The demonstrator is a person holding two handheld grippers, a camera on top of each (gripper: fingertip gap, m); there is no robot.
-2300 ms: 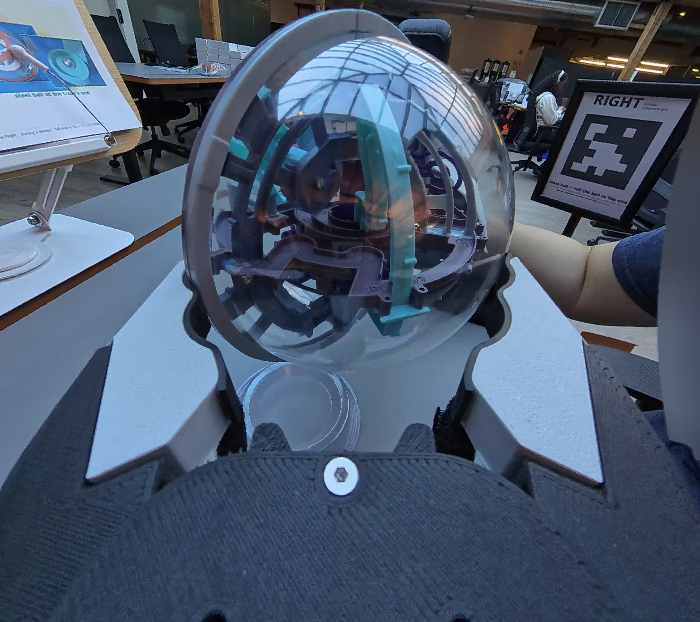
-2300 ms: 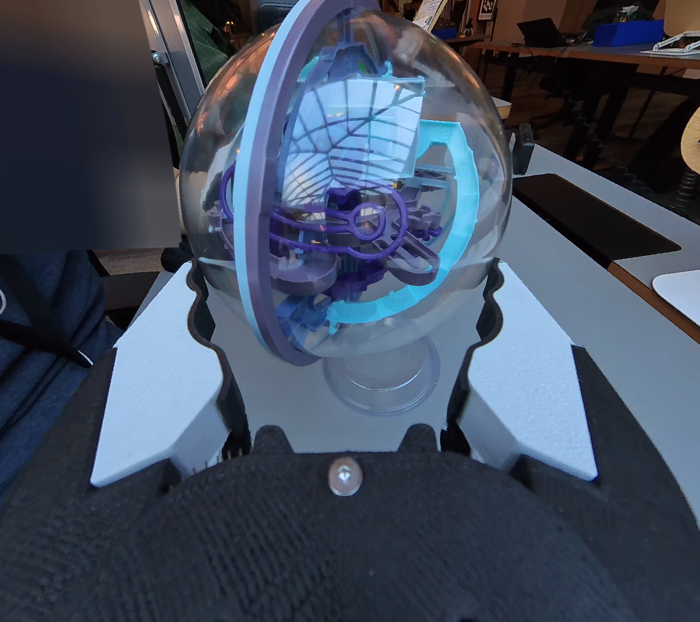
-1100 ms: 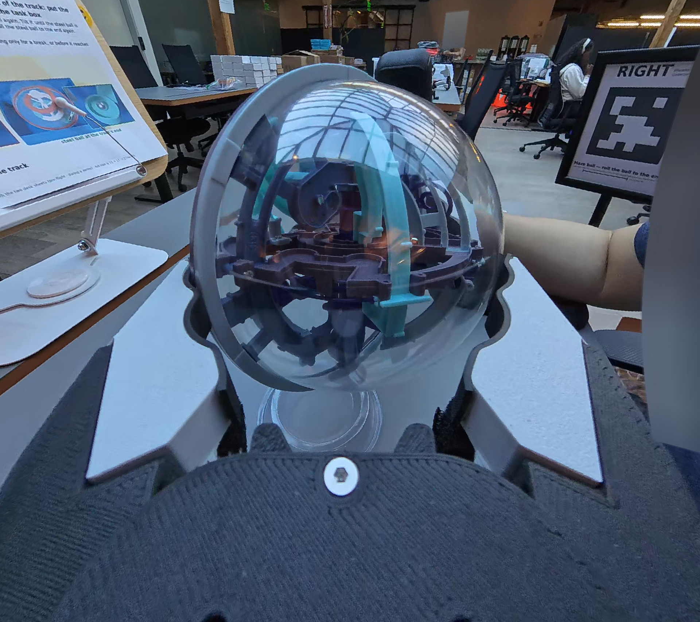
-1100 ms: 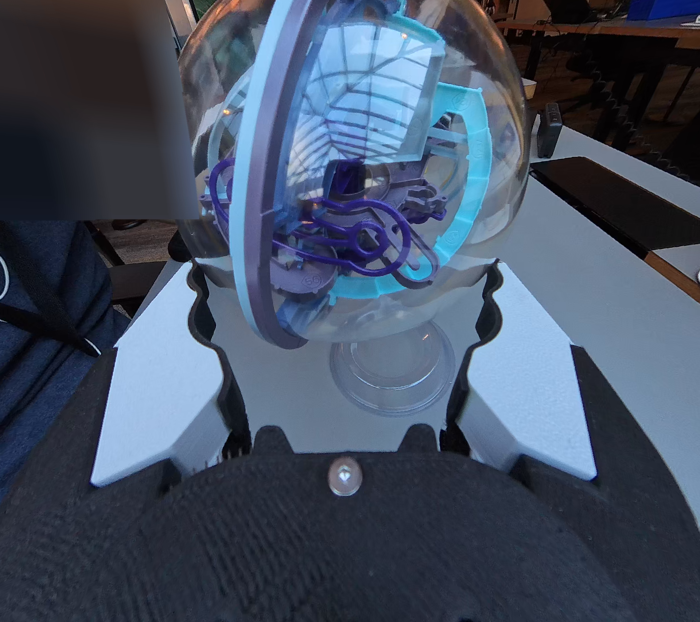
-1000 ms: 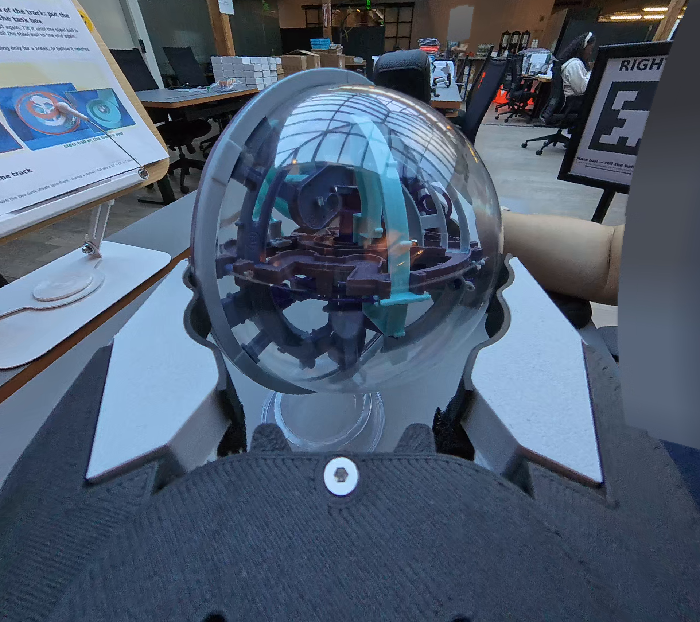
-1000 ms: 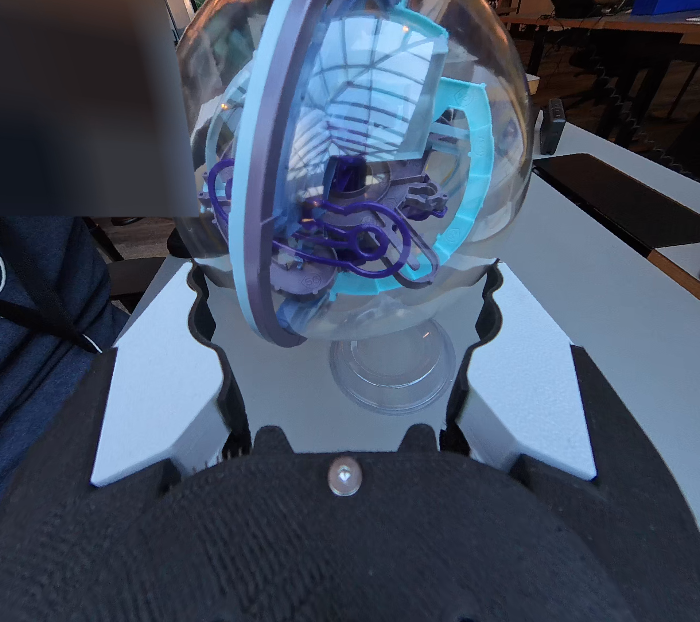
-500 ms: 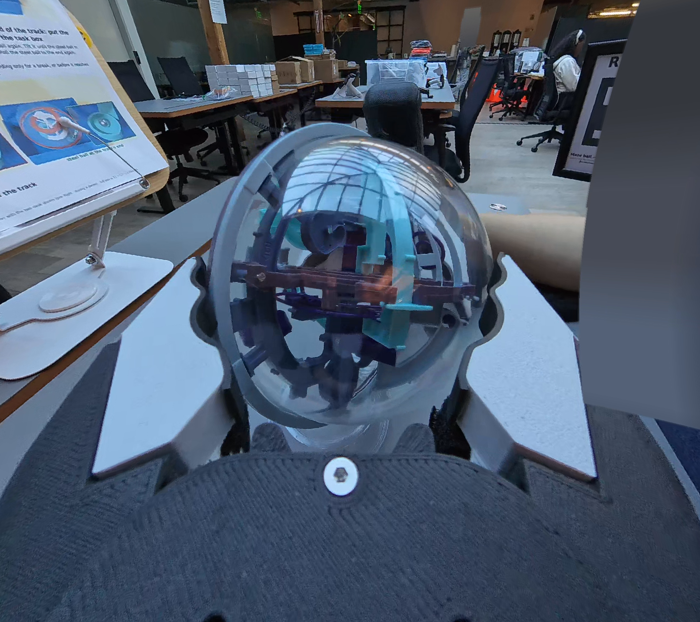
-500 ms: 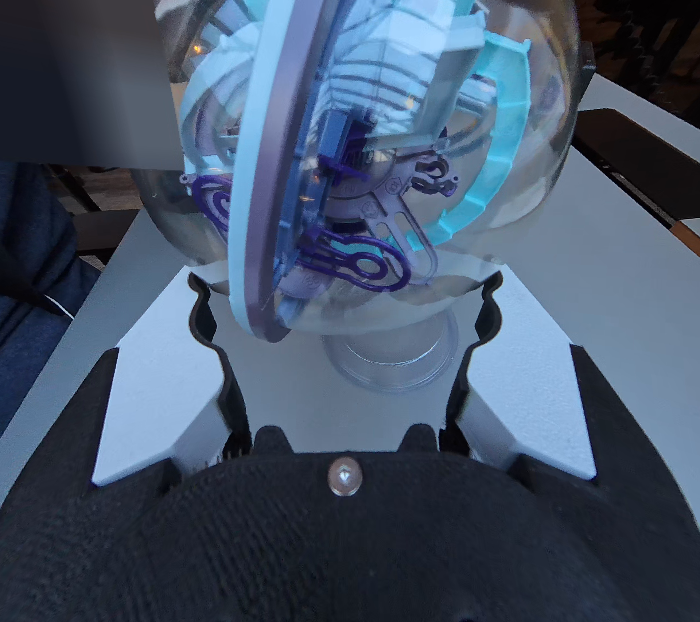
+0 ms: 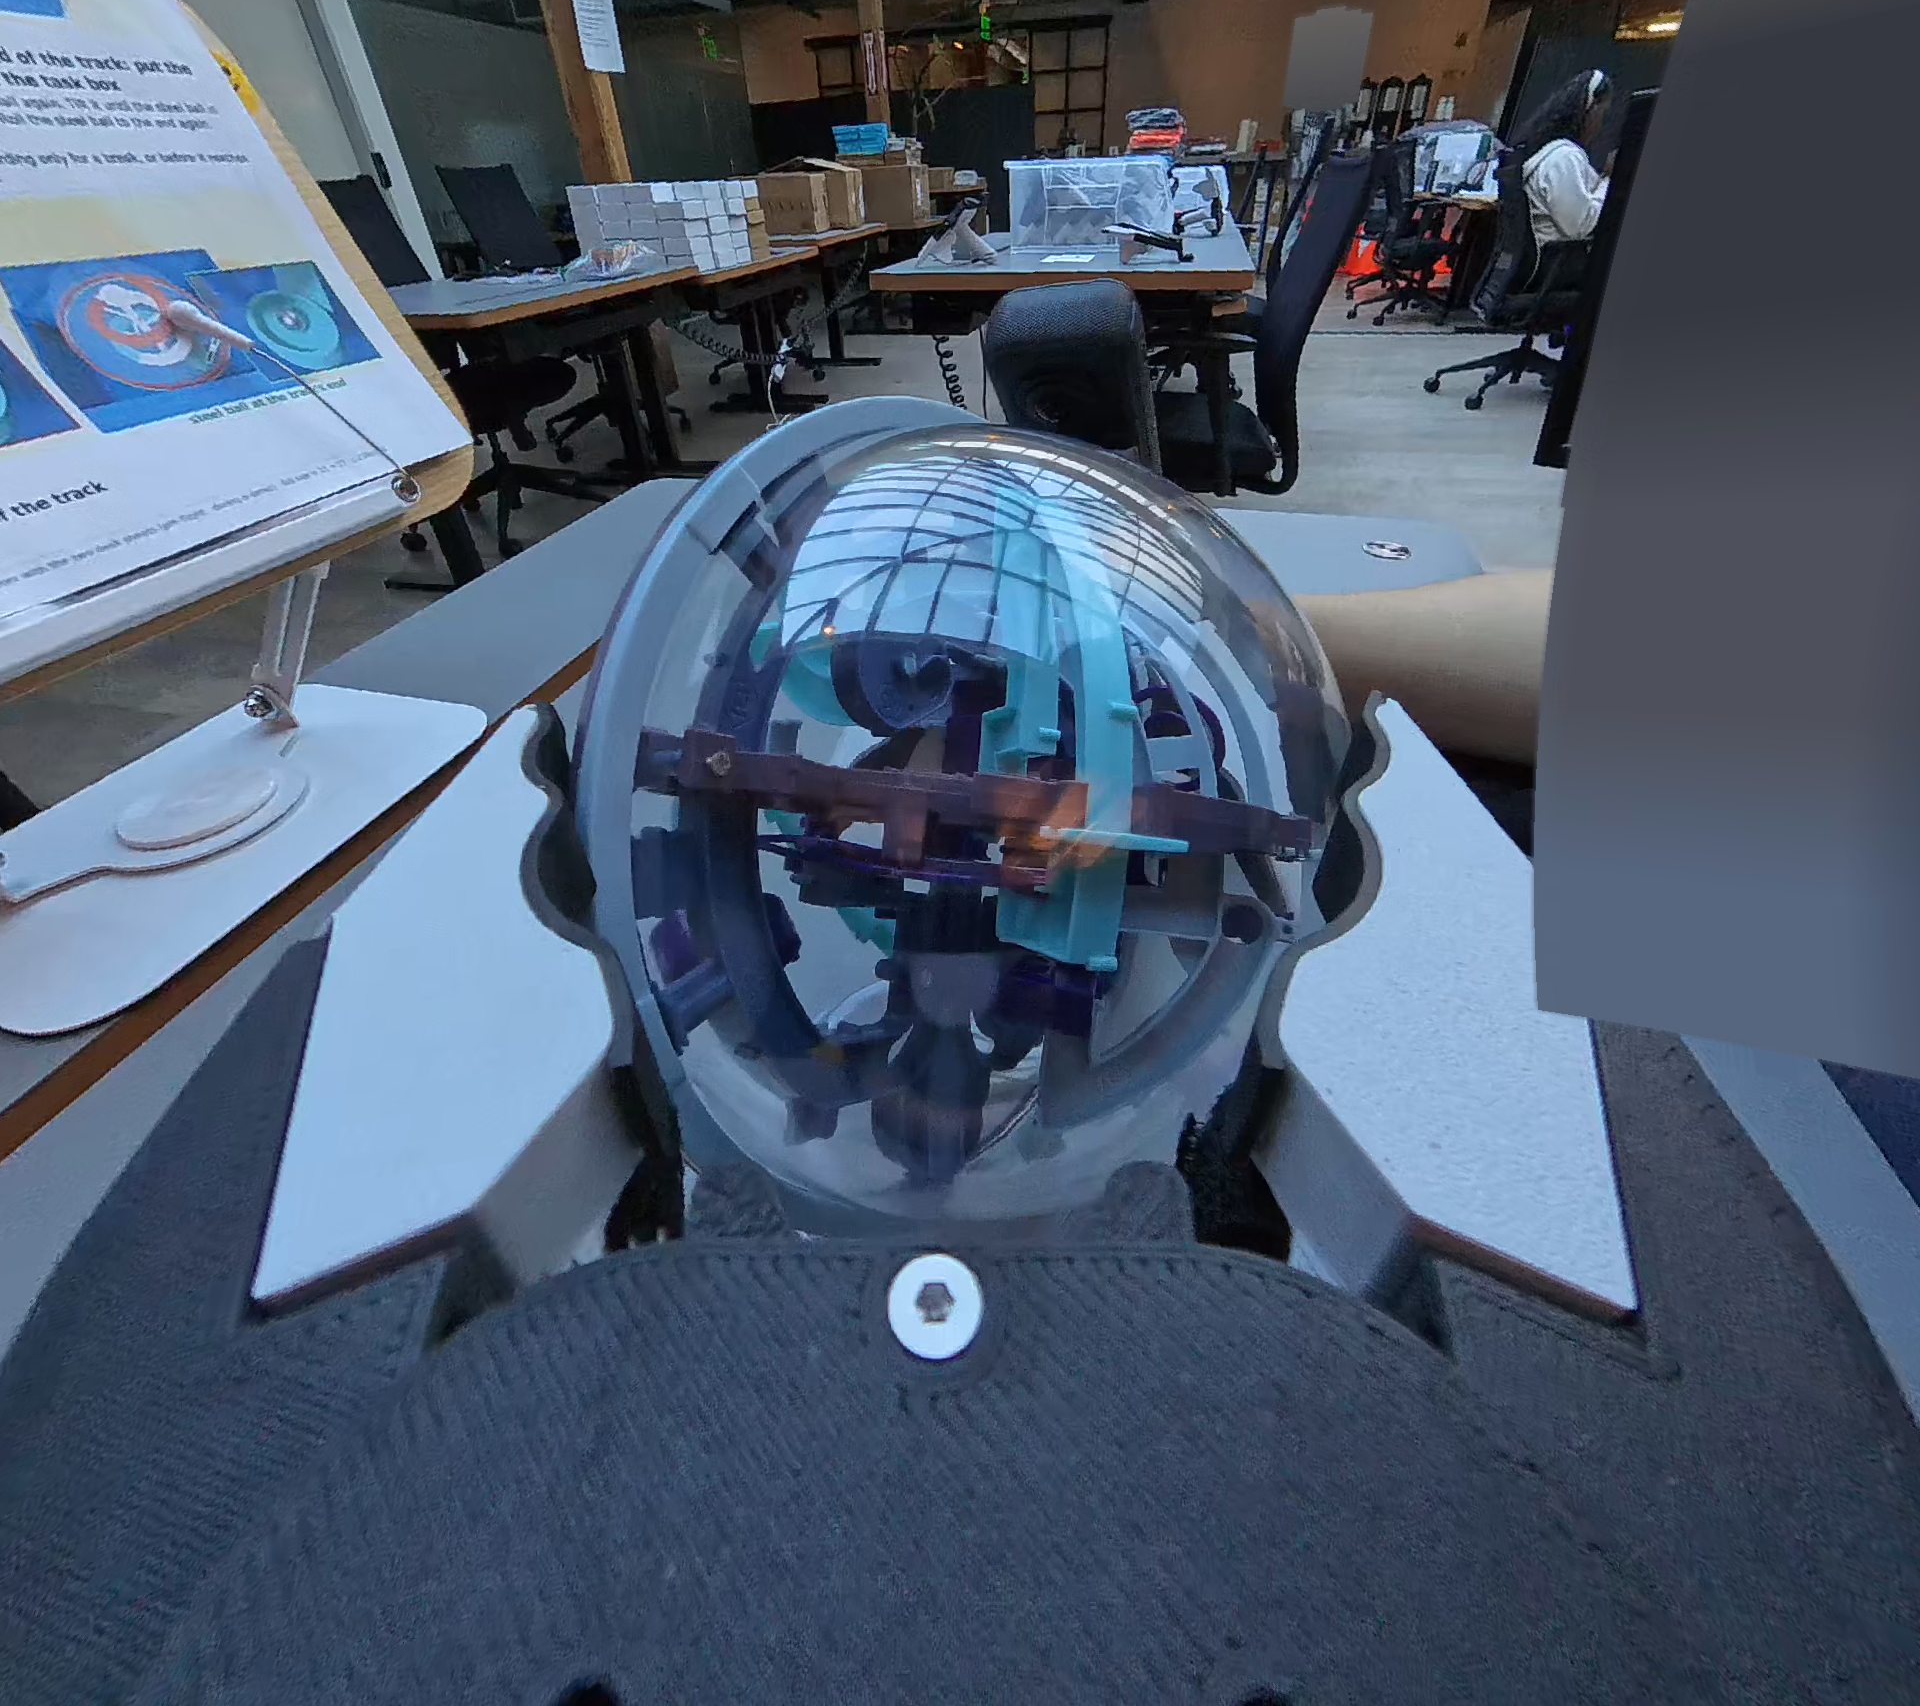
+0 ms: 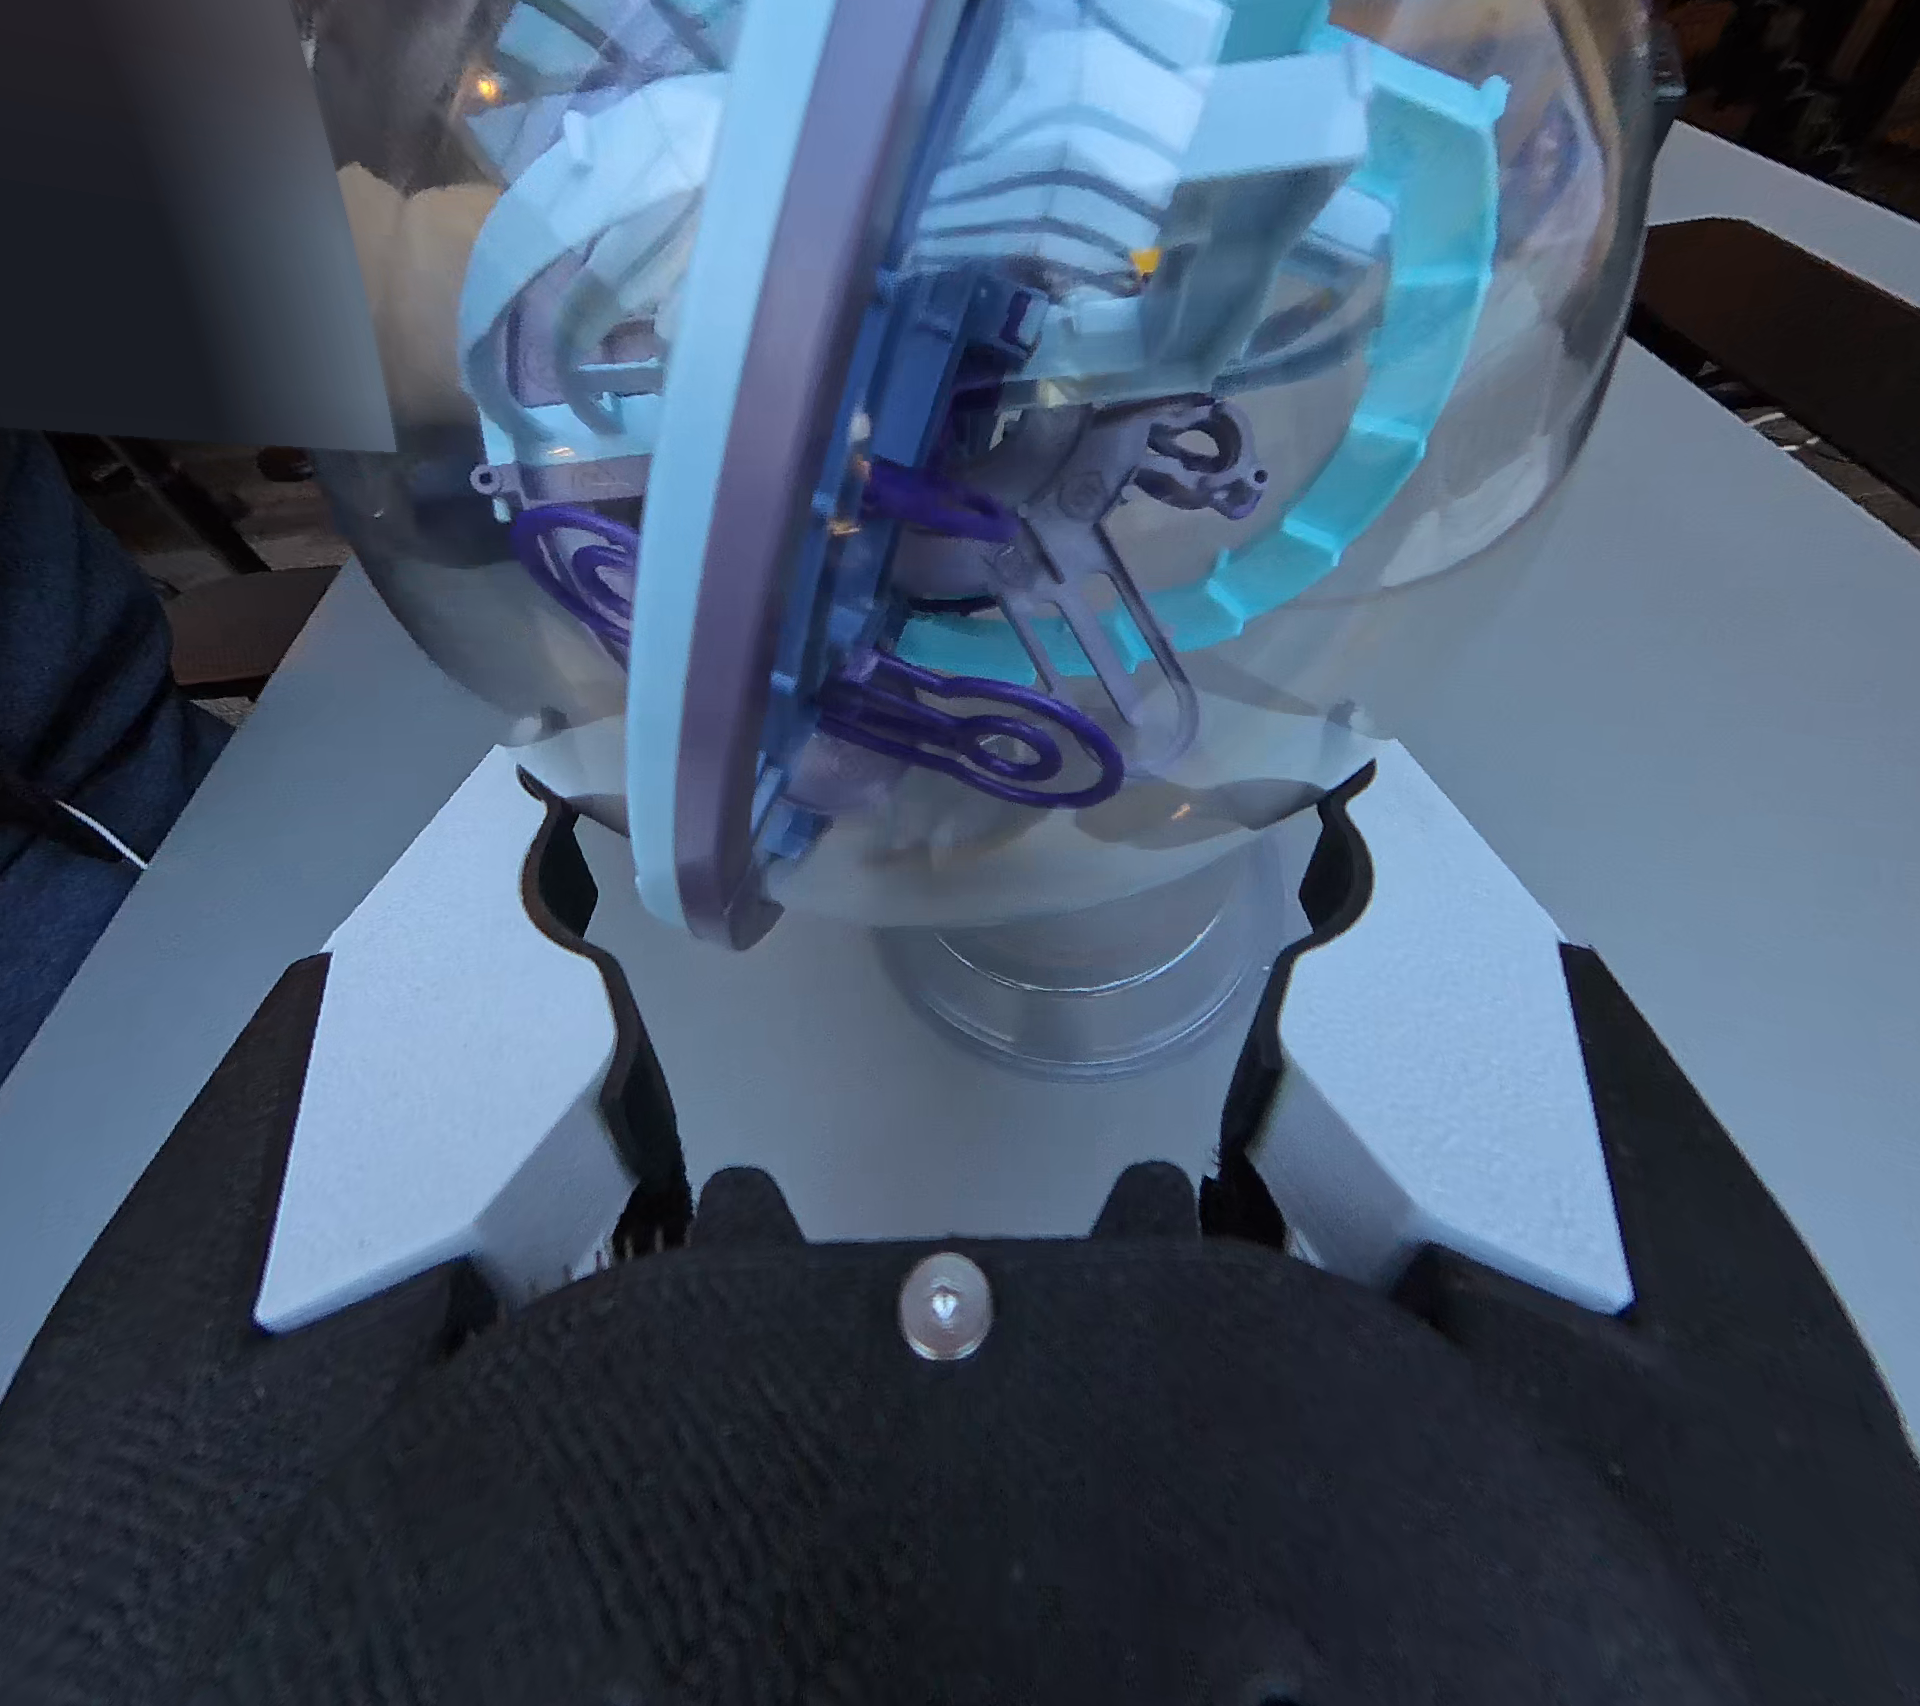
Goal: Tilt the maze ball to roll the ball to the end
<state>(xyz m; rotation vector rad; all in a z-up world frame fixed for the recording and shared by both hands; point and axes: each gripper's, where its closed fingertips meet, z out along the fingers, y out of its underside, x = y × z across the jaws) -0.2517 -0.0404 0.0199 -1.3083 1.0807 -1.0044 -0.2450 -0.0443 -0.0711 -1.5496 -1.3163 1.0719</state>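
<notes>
My left gripper (image 9: 956, 835) and right gripper (image 10: 940, 809) each hold the maze ball (image 9: 961, 809) between their pads, lifted clear of its clear plastic stand (image 10: 1081, 996) on the tabletop (image 10: 1662, 721). Over the last two seconds I have pitched the sphere so the brown track (image 9: 883, 789), earlier sloped, now reads level and edge-on. I cannot locate the steel ball inside, so I judge progress unconfirmed.

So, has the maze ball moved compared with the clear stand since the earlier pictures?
Yes. In the right wrist view the maze ball has tipped toward the camera, now leaning over the clear stand on the table.
</notes>
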